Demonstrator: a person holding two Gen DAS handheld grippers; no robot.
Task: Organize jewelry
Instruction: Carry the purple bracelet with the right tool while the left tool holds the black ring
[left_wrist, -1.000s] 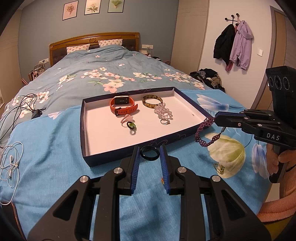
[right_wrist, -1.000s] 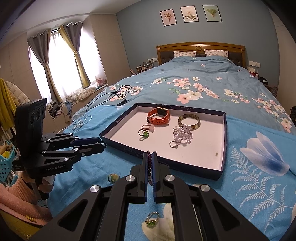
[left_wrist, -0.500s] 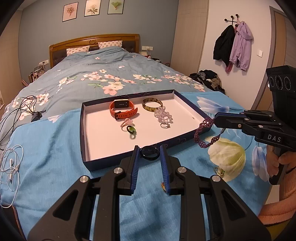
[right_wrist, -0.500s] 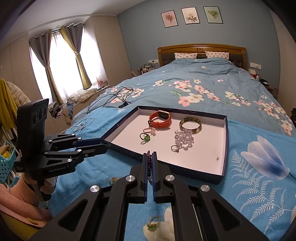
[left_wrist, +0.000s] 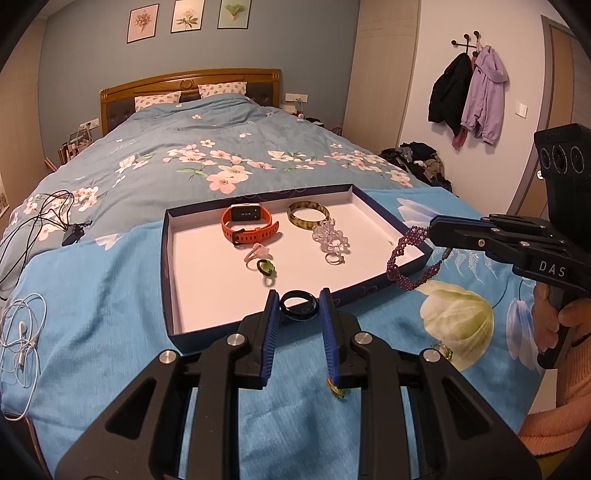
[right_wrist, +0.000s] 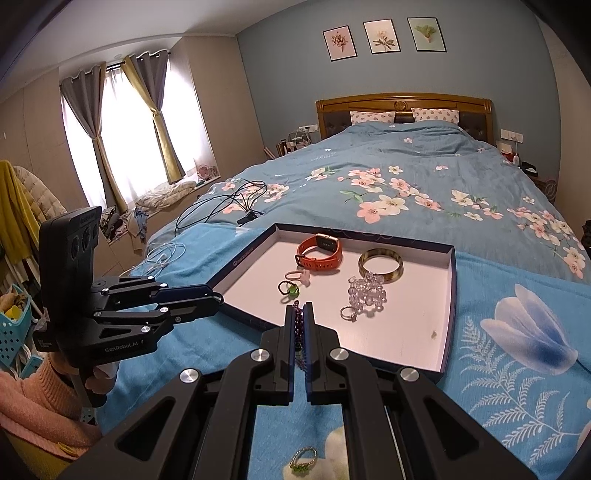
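My left gripper (left_wrist: 299, 312) is level, fingers parted wide around a black ring (left_wrist: 299, 303). My right gripper (right_wrist: 299, 317), out to the right, is clamped tight on a purple bead bracelet (left_wrist: 408, 258) hanging from its tip.

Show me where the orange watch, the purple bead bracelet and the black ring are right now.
orange watch (left_wrist: 248, 226): left wrist view, on its strap below the face.
purple bead bracelet (left_wrist: 399, 254): left wrist view, on the hanging beaded loop.
black ring (left_wrist: 299, 305): left wrist view, on its near band.
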